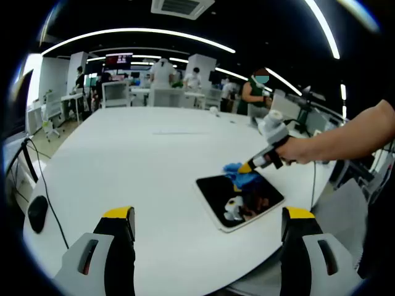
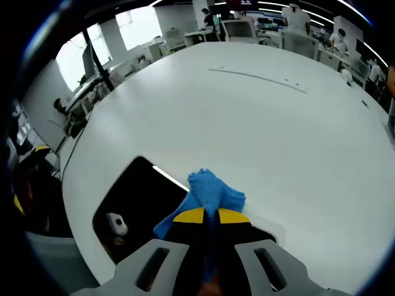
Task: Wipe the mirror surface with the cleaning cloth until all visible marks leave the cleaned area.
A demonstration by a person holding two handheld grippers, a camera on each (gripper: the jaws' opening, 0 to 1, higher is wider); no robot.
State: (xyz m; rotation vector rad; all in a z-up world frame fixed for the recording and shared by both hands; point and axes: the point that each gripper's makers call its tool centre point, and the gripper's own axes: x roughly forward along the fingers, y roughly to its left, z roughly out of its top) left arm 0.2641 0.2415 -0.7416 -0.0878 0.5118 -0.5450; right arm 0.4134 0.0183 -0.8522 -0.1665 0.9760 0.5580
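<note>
A dark rectangular mirror (image 1: 242,201) with a white rim lies flat on the white table (image 1: 142,160), right of centre. A hand brings my right gripper (image 1: 254,165) in from the right, shut on a bunched blue cleaning cloth (image 1: 239,175) that rests on the mirror's far edge. In the right gripper view the yellow-tipped right gripper (image 2: 212,216) pinches the blue cloth (image 2: 212,187) over the mirror (image 2: 137,196). My left gripper (image 1: 208,214) hovers near the table's front edge, short of the mirror, open and holding nothing.
A black mouse (image 1: 37,212) and cables (image 1: 28,161) lie at the table's left edge. A grey chair (image 1: 345,213) stands to the right. Desks, screens and several people fill the far background. The wide table top (image 2: 265,123) stretches beyond the mirror.
</note>
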